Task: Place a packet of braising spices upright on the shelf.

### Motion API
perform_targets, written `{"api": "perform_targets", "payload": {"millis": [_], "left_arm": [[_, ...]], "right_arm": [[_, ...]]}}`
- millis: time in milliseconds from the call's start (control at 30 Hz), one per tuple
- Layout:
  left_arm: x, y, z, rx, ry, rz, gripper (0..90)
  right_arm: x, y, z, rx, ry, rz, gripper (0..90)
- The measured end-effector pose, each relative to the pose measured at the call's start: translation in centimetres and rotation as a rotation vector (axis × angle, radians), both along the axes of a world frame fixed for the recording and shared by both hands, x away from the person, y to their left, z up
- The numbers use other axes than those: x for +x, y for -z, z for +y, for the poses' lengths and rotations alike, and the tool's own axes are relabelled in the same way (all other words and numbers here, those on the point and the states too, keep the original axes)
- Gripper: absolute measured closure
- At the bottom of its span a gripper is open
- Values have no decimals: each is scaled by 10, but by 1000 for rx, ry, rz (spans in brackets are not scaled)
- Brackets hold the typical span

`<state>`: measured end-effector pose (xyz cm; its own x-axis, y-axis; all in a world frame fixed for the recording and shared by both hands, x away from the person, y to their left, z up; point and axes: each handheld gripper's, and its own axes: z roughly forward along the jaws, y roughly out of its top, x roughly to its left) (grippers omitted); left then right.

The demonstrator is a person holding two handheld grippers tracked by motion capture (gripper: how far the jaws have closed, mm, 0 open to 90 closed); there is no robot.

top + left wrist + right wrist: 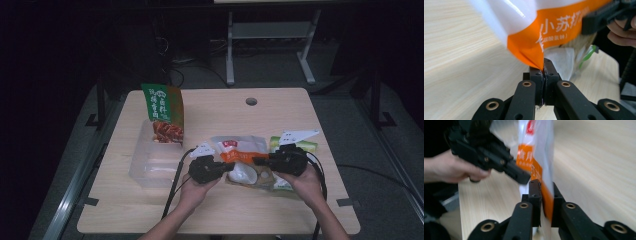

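Observation:
A white and orange pouch [239, 151] hangs between both grippers just above the middle of the table. My left gripper [231, 168] comes in from the left, its jaws shut on the pouch's orange corner [534, 53]. In the left gripper view the left gripper [544, 68] pinches that corner tight. My right gripper [256, 161] reaches in from the right. In the right gripper view the right gripper [544, 192] has the pouch's edge [547, 195] filling the narrow gap between its jaws. The left gripper [499, 162] shows farther off there, held by a hand.
A clear plastic tub [150, 162] stands at the table's left with a green and orange sachet [162, 112] upright in it. Another flat packet [250, 181] lies under the pouch, and a green and white packet [311, 146] lies behind the right gripper. A cable hole [251, 101] is at the back.

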<state>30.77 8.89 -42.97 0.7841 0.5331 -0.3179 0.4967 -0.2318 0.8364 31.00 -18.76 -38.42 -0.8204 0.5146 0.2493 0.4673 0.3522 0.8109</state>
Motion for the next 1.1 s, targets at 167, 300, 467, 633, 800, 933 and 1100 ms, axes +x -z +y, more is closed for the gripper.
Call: {"api": "perform_targets", "payload": {"millis": [167, 300, 467, 633, 800, 933, 1100], "left_arm": [[-4, 0, -4, 32, 5, -19, 888], [-4, 0, -4, 39, 6, -27, 887], [-4, 0, -3, 45, 3, -30, 880], [-5, 0, -2, 59, -3, -37, 816], [-12, -1, 2, 61, 4, -39, 687], [-20, -3, 6, 78, -3, -55, 639], [-27, -5, 13, 100, -10, -70, 594]], "right_arm": [[-4, 5, 12, -94, -32, 3, 749], [-5, 9, 15, -112, -35, 10, 681], [-5, 20, 12, -115, -23, 43, 694], [-6, 27, 11, -111, -5, 36, 859], [-6, 29, 6, -71, -4, 54, 898], [-10, 28, 6, -48, -2, 33, 900], [-12, 25, 7, -37, 2, 15, 900]]}}
